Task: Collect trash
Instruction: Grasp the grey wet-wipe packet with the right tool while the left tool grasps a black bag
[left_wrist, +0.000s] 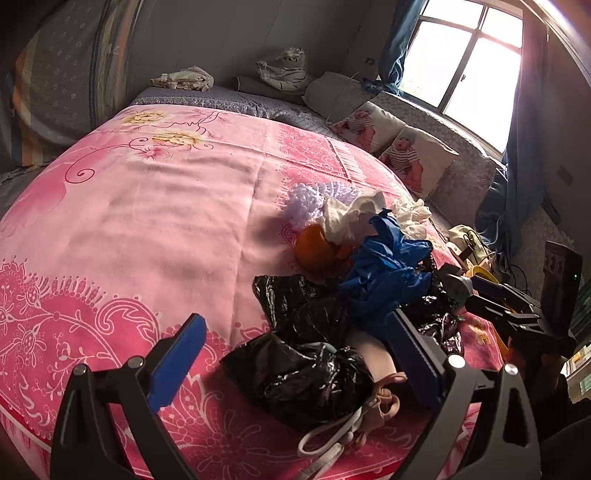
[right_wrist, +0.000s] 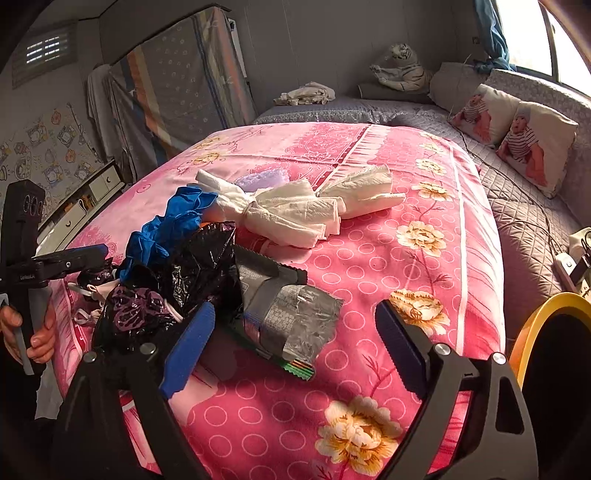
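Where the left wrist view looks down, the left gripper (left_wrist: 295, 354) stands with jaws wide, nothing pressed between them, over a black plastic bag (left_wrist: 295, 376) crumpled on the pink bedspread (left_wrist: 147, 221). Beyond it lie a blue plastic bag (left_wrist: 384, 266), an orange piece (left_wrist: 314, 247), white tissue (left_wrist: 351, 218) and a pale purple tuft (left_wrist: 314, 199). White straps, perhaps a mask (left_wrist: 332, 435), trail under the black bag. All of it sits heaped together toward the bed's right edge.

Right wrist view: the right gripper (right_wrist: 291, 350) has jaws wide and empty, with a flattened silver foil wrapper (right_wrist: 295, 321) between and just ahead of them. A hand (right_wrist: 33, 332) grips the other tool at left. Rolled tissue lies farther up the bed. A yellow-rimmed bin (right_wrist: 532, 317) shows at the right edge.

Judgement: everything looks light and soft. The wrapper is thin and likely slippery; pinch a raised crinkled edge rather than the flat face. Bags: take a bunched fold, not a loose corner.
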